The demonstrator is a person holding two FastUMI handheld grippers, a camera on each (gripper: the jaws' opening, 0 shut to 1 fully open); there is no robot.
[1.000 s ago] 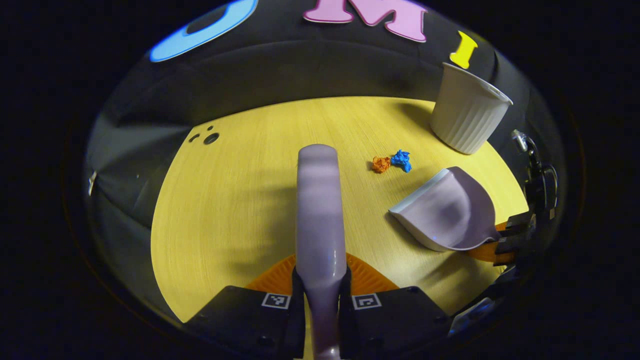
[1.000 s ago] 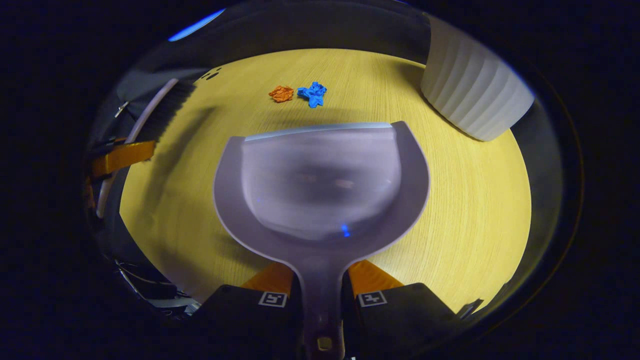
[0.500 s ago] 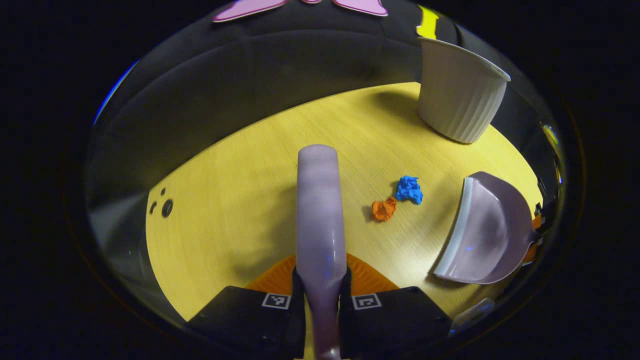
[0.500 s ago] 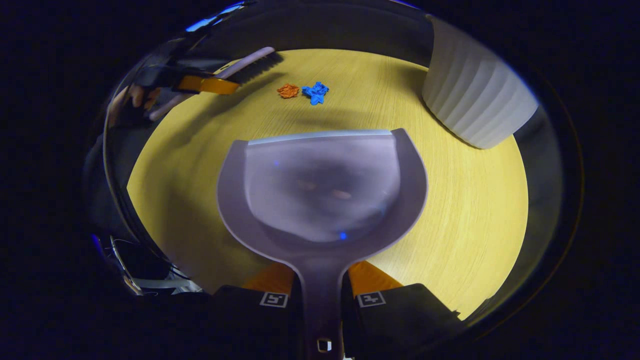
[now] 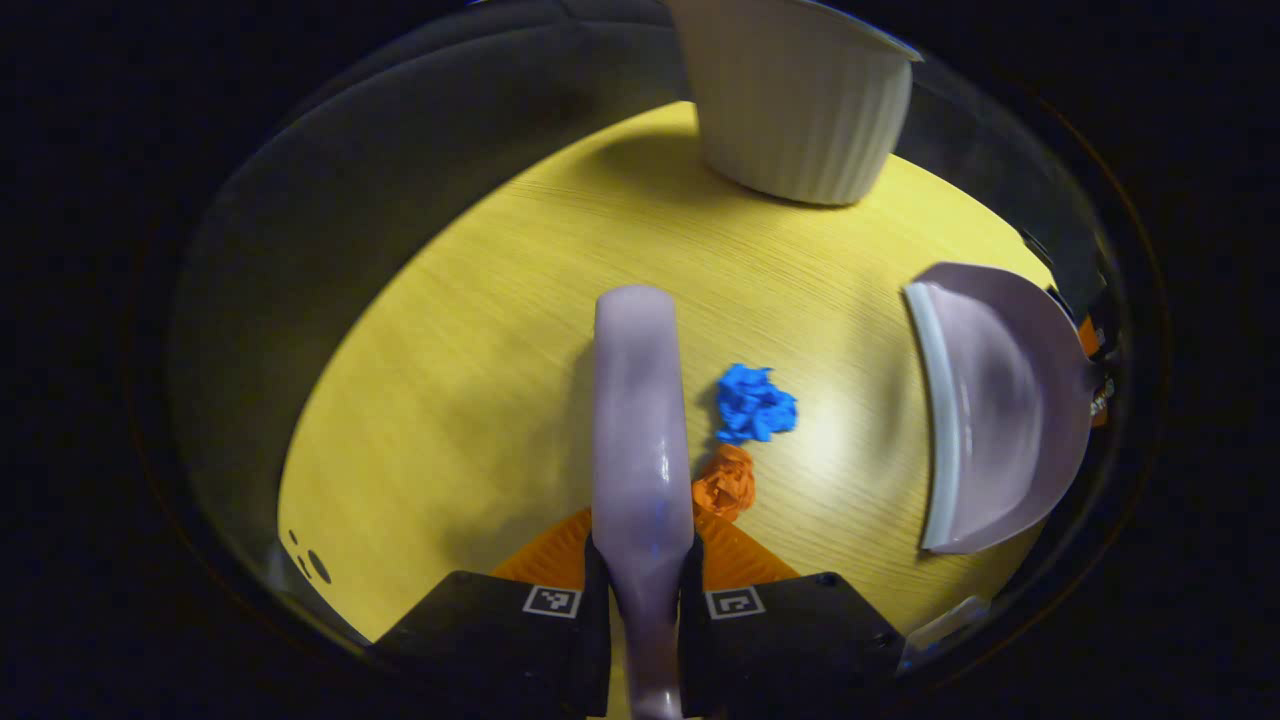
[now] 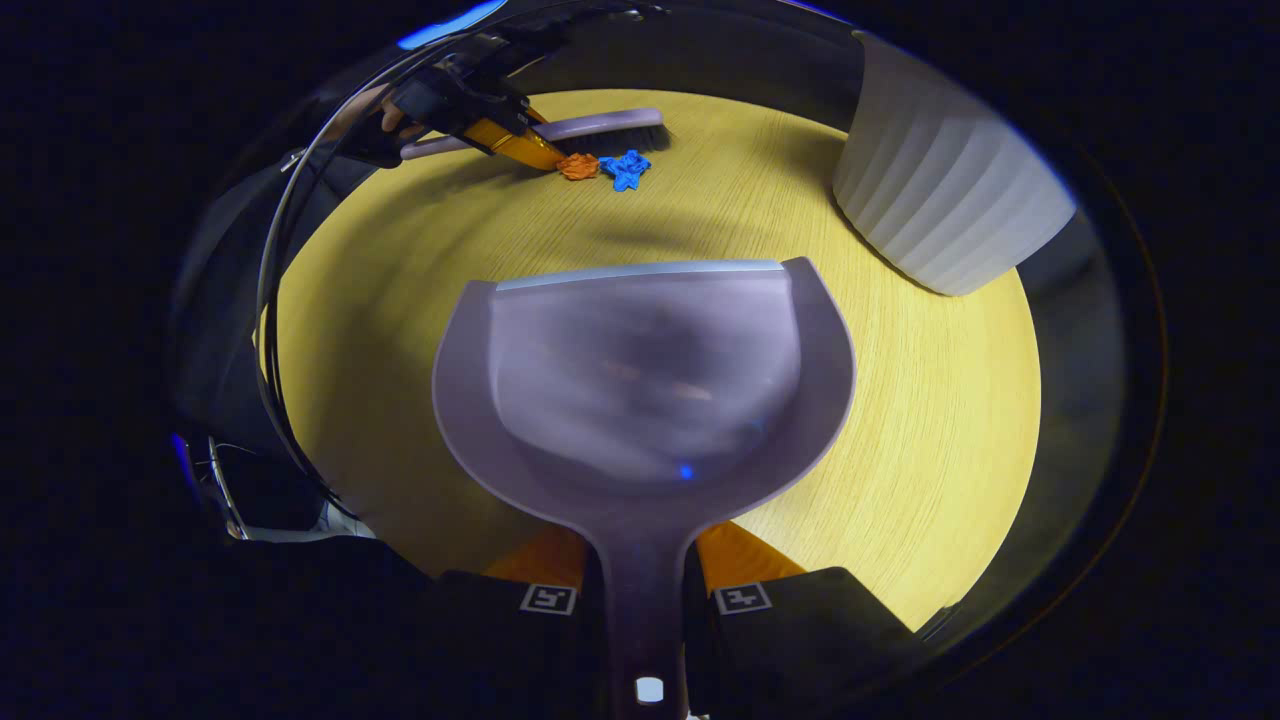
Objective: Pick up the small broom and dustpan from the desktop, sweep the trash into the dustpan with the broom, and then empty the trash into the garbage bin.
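Clamping broom (image 5: 640, 420) handle, left tool (image 5: 640, 590), beside orange scrap (image 5: 726, 484) and blue scrap (image 5: 755, 403) | gripping dustpan (image 6: 645, 380), right tool (image 6: 645, 590), near scraps, over tabletop (image 6: 930, 420) | bin (image 5: 800, 110) beyond scraps

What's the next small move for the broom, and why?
Probably drag the broom toward the dustpan. It sits just behind the orange scrap and blue scrap, and the dustpan's open lip faces them across bare table.

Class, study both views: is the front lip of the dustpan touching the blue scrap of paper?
Apart. In the right gripper view, bare yellow desktop lies between the dustpan lip and the blue scrap; the left gripper view shows the same gap.
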